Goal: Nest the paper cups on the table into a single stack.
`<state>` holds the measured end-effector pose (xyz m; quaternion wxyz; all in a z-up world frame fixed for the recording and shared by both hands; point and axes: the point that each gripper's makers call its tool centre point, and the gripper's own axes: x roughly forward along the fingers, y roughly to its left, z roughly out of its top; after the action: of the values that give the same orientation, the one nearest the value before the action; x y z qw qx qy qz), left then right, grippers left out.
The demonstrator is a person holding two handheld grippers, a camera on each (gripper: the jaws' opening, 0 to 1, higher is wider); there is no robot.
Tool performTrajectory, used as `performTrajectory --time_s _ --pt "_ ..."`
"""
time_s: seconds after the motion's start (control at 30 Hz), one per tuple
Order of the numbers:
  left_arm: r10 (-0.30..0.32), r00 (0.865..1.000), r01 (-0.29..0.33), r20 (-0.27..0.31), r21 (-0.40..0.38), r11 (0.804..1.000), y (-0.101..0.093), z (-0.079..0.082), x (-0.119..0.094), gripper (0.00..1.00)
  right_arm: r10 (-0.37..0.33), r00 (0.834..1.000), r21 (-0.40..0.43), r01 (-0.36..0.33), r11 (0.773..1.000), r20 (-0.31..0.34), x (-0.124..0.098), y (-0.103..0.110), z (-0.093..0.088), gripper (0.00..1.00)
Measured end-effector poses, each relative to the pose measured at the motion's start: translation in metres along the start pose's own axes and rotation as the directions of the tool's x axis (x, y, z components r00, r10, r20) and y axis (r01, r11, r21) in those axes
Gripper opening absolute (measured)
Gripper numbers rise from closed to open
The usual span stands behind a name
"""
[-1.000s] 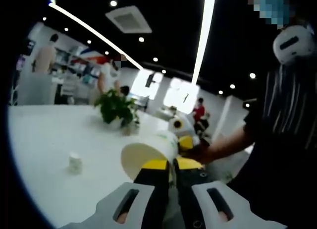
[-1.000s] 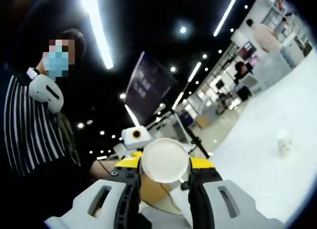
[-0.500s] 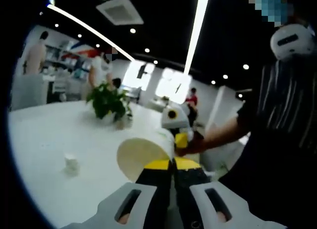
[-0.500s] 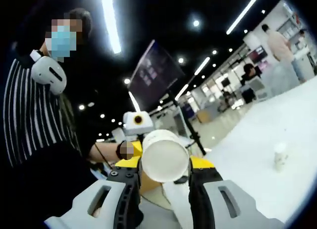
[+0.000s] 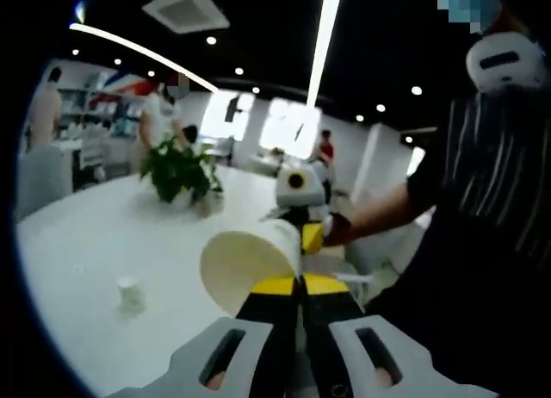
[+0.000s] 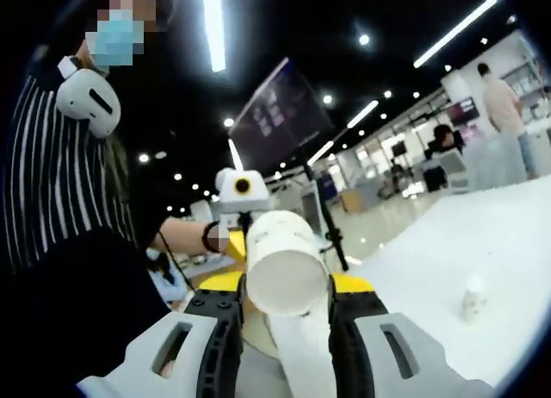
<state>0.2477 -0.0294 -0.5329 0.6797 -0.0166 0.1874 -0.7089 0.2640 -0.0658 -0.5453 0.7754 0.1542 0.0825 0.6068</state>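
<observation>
The two held cups have drawn closer together since the earlier frames. In the right gripper view the paper cup (image 6: 284, 264) sits sideways, pinched between the right claw (image 6: 287, 286) jaws. The left claw (image 5: 299, 286), jaws nearly pressed together, nips a second cup's (image 5: 250, 260) rim. A small white item (image 5: 129, 293) stands on the white desk (image 5: 77, 251), well apart.

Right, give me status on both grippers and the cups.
Left gripper shut on paper cup. Right gripper shut on second cup. Cups meeting midair, not visibly nested. Small white item on table, clear.

Glaring ceiling strip lights (image 5: 323, 36), dark ceiling, soft blur, fisheye-warped edges.
</observation>
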Motion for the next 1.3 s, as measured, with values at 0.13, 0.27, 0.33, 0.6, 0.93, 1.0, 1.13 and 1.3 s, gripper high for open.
performTrajectory --time_s 0.13,0.27,0.33,0.6,0.93,1.0,1.13,1.3 --pt "-0.012 0.998 0.014 -0.057 0.03 0.999 0.001 -0.003 0.0 0.0 -0.023 1.0 -0.043 0.023 0.999 -0.003 0.001 -0.002 0.002 0.4" --pt "-0.014 0.996 0.019 -0.092 0.056 0.998 0.004 -0.003 0.0 0.0 -0.064 0.998 -0.057 0.063 0.996 -0.005 -0.002 -0.01 0.001 0.49" --pt "-0.013 0.994 0.02 -0.11 0.064 0.998 0.007 -0.003 -0.001 0.0 -0.084 0.996 -0.06 0.084 0.995 0.001 -0.006 -0.012 0.0 0.52" --pt "-0.004 0.981 0.028 -0.194 0.122 0.992 0.016 -0.009 0.0 0.0 -0.168 0.986 -0.086 0.169 0.982 0.017 -0.022 -0.019 -0.003 0.66" --pt "-0.011 0.964 0.055 -0.266 0.158 0.986 0.021 -0.017 0.002 0.0 -0.25 0.967 -0.101 0.253 0.962 0.044 -0.039 -0.028 -0.003 0.81" --pt "-0.009 0.96 0.057 -0.28 0.163 0.985 0.022 -0.018 0.002 0.0 -0.262 0.964 -0.118 0.266 0.957 0.05 -0.042 -0.028 0.0 0.84" --pt "-0.01 0.954 0.066 -0.298 0.178 0.982 0.021 -0.016 0.004 0.0 -0.296 0.955 -0.135 0.298 0.945 0.035 -0.046 -0.028 0.0 0.94" --pt "-0.002 0.945 0.068 -0.327 0.192 0.979 0.022 -0.016 0.006 0.0 -0.351 0.936 -0.192 0.351 0.917 0.034 -0.056 -0.034 -0.001 1.0"
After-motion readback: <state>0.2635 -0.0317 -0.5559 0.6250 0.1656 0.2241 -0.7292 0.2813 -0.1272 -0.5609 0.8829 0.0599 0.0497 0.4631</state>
